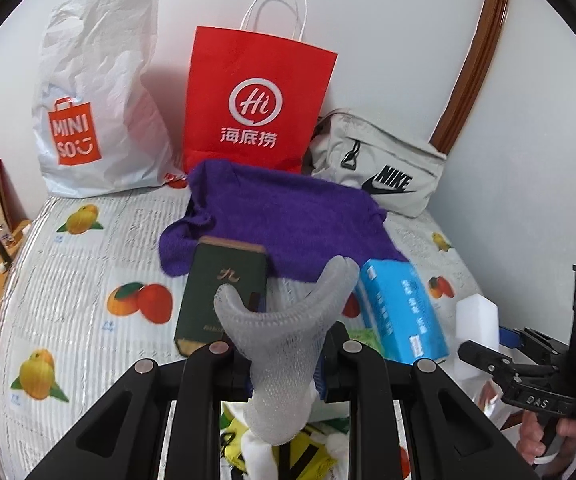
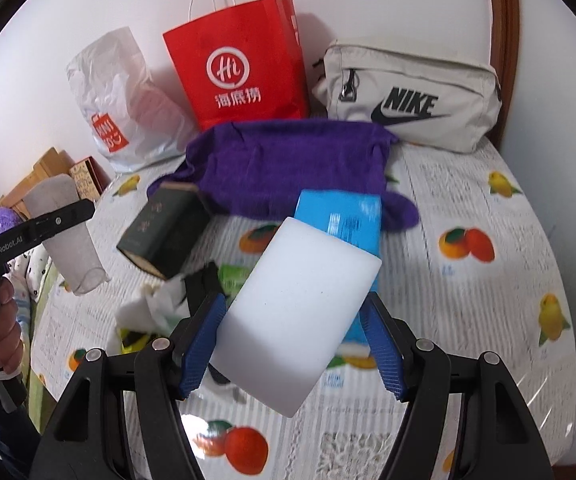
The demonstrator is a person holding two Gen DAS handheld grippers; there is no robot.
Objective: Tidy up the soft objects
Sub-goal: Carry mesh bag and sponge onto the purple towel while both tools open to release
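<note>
Both hands loaded, mid-carry step: my left gripper [image 1: 283,354] has its jaws nearly together, pinched on the grey foam sleeve [image 1: 277,344], a netted tube that curls up and splits past the tips; in the right view the same sleeve [image 2: 65,236] hangs off to the far left, clear of the table. My right gripper [image 2: 292,336] is clamped on the white sponge block [image 2: 300,312], blue pads [image 2: 201,344] pressing its two sides, the block tilted and held above the fruit-print tablecloth [image 2: 488,280]. Below and beyond sit a dark green box [image 2: 163,232], a blue tissue pack [image 2: 344,216] and a purple towel [image 2: 288,164]; at the far wall stand a white Miniso bag [image 2: 115,108], a red paper bag [image 2: 239,64] and a beige Nike pouch [image 2: 408,96]. Near me there is some crumpled white-and-yellow stuff [image 1: 288,452], probably wrappers, hard to tell under the jaws. Next move, my guess: carry both soft pieces to one of the far bags, likely the red one since it stands open-topped, keeping the squeeze light so the sponge does not pop out, and clear the green box on the way.
</note>
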